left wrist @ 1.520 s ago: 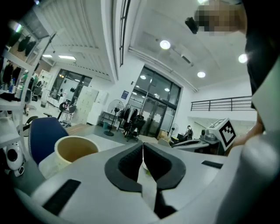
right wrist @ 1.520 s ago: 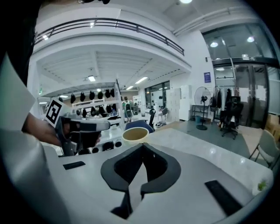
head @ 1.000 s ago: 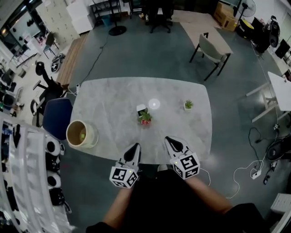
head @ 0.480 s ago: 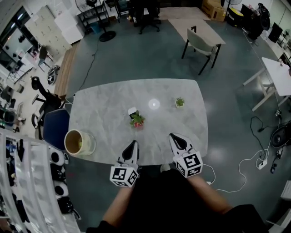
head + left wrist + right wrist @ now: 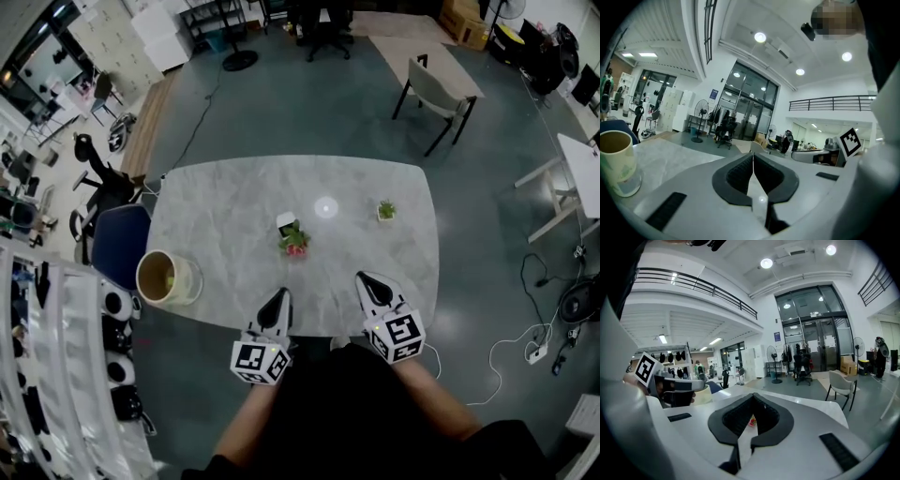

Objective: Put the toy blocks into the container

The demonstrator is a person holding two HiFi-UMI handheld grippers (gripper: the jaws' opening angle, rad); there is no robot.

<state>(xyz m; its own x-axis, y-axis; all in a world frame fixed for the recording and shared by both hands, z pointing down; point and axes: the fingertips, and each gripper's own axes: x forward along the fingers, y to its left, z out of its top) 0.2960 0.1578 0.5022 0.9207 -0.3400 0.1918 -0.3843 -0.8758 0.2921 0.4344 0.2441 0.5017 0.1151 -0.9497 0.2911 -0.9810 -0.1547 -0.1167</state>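
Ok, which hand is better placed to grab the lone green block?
Probably the right gripper: the green block lies ahead on its side, while the left gripper sits farther off, nearer the container.

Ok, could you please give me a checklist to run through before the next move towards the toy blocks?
1. Left gripper empty: ok, fingers shut on nothing.
2. Right gripper empty: ok, shut on nothing too.
3. Fingers open for a grasp: not ok, both pairs are together.
4. Blocks located: ok, red-and-green cluster of toy blocks mid-table beside a white block; small green-and-white block further right.
5. Round beige container upright and open: ok, at the left edge of the grey marble table.
6. Container's contents: cannot tell.
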